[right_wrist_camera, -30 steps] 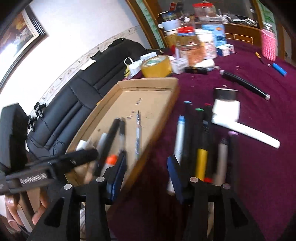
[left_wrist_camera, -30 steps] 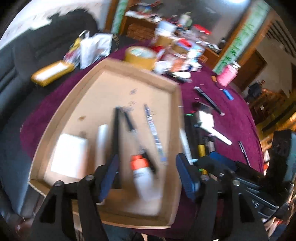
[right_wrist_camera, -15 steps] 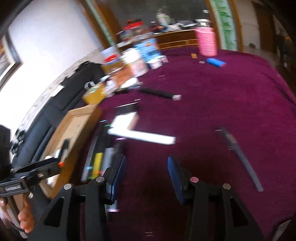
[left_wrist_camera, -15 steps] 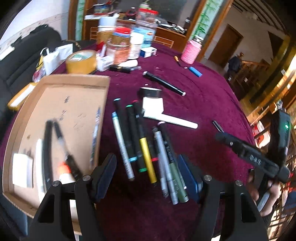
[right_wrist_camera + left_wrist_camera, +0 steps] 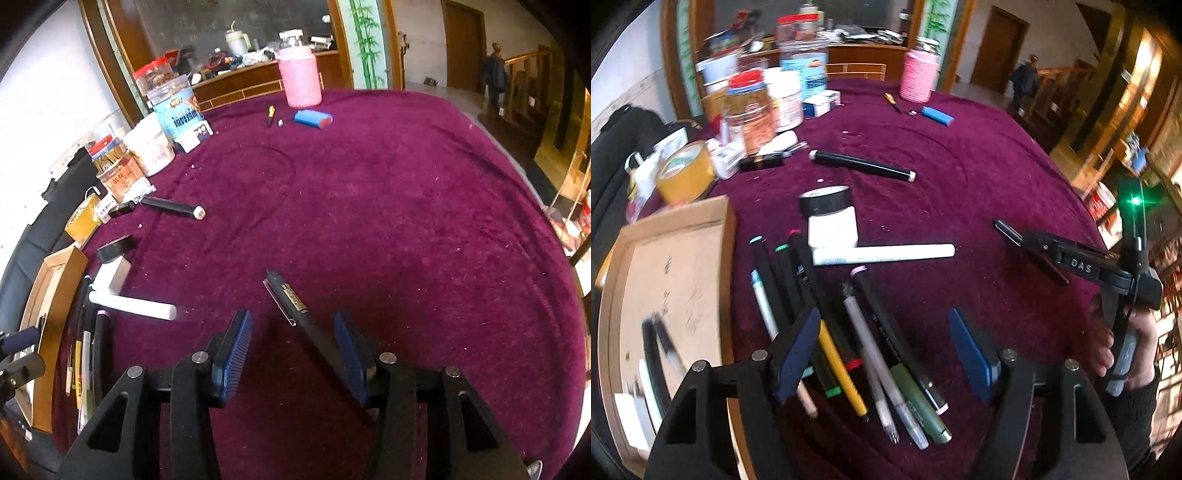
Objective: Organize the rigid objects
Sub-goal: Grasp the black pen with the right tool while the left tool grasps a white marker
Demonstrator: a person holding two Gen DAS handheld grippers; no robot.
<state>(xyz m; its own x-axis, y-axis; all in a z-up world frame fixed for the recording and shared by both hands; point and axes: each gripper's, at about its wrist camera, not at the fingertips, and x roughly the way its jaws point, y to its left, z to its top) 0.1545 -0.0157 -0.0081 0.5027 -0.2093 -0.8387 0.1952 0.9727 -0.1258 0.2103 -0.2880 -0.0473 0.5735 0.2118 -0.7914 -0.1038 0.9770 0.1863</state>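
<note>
My left gripper [image 5: 886, 350] is open above a row of several markers and pens [image 5: 849, 343] lying on the purple cloth beside the cardboard tray [image 5: 724, 266]. My right gripper [image 5: 293, 350] is open with a lone black pen [image 5: 295, 306] lying on the cloth between its fingers, close to the right pad [image 5: 351, 354]. That pen [image 5: 1008, 229] and the right gripper also show at the right of the left wrist view. A white marker [image 5: 886, 253], a white block [image 5: 833, 229], a black tape roll [image 5: 825, 197] and a long black marker [image 5: 862, 166] lie further out.
The tray holds a few pens [image 5: 655, 343] at its near end. Jars and tubs [image 5: 757, 110], a yellow tape roll [image 5: 685, 177], a pink-sleeved jar [image 5: 299, 79] and a blue battery [image 5: 314, 119] stand along the far side. A black sofa lies left of the table.
My left gripper has swung from over the tray to over the row of markers. My right gripper has swung right, away from the markers, and now straddles the lone black pen.
</note>
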